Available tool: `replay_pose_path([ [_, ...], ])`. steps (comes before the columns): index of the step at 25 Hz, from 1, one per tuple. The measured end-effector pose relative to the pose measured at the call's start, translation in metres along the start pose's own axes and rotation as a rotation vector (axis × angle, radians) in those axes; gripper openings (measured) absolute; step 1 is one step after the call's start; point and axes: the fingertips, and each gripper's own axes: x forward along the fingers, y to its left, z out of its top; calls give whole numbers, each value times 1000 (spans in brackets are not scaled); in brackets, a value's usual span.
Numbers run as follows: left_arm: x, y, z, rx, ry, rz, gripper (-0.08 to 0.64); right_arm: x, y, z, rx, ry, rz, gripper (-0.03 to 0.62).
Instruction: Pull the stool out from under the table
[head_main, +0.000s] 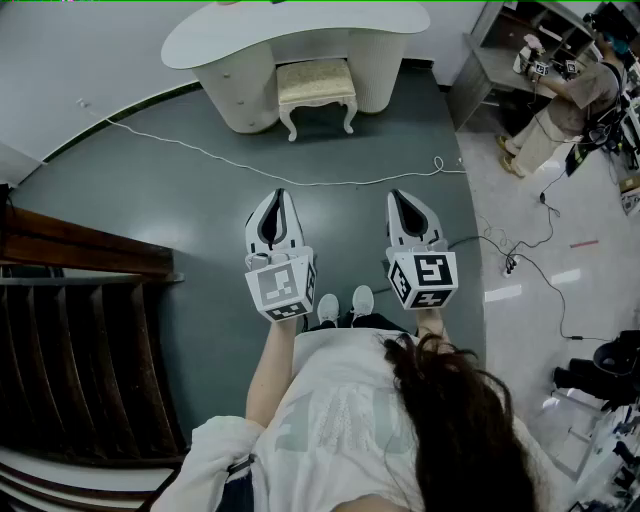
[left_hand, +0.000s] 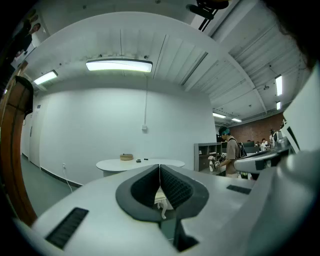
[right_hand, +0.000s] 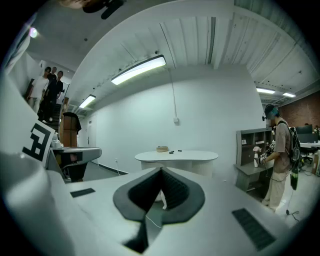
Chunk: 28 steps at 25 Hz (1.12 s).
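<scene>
A cream stool (head_main: 316, 93) with a padded seat and curved legs stands half tucked under a white curved table (head_main: 290, 30) against the far wall. My left gripper (head_main: 279, 198) and right gripper (head_main: 402, 197) are both shut and empty, held side by side well short of the stool, pointing toward it over the grey-green floor. In the left gripper view a stool leg (left_hand: 162, 206) shows through the gap behind the shut jaws, below the table top (left_hand: 140, 164). The right gripper view shows the table top (right_hand: 176, 157) straight ahead.
A white cable (head_main: 300, 180) trails across the floor between me and the stool. A dark wooden slatted frame (head_main: 80, 330) stands at the left. At the right, a person (head_main: 570, 100) works at a grey shelf unit (head_main: 500, 60), with more cables (head_main: 530, 265) on the pale floor.
</scene>
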Motion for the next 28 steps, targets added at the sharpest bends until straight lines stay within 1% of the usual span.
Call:
replay_pose_path([
  [7,2,-13,2,4,-8,18,28,-7,-22,3,-11,-8,-16,29],
  [16,14,-29,-6,7,20,28,28,-7,-40,-5,25,-9,13,31],
  [18,18,-32,-8,12,20,40,28,-6,-47,-10,22,-3,19,31],
  [22,18,-41,-15,28,13,74,28,-6,-59,-15,50,-16,47,31],
  [25,20,-43,-19,20,23,98,28,5,-63,-8,59,-25,77,31],
  [28,24,-40,-16,22,32,127,28,16,-67,-4,60,-23,104,31],
])
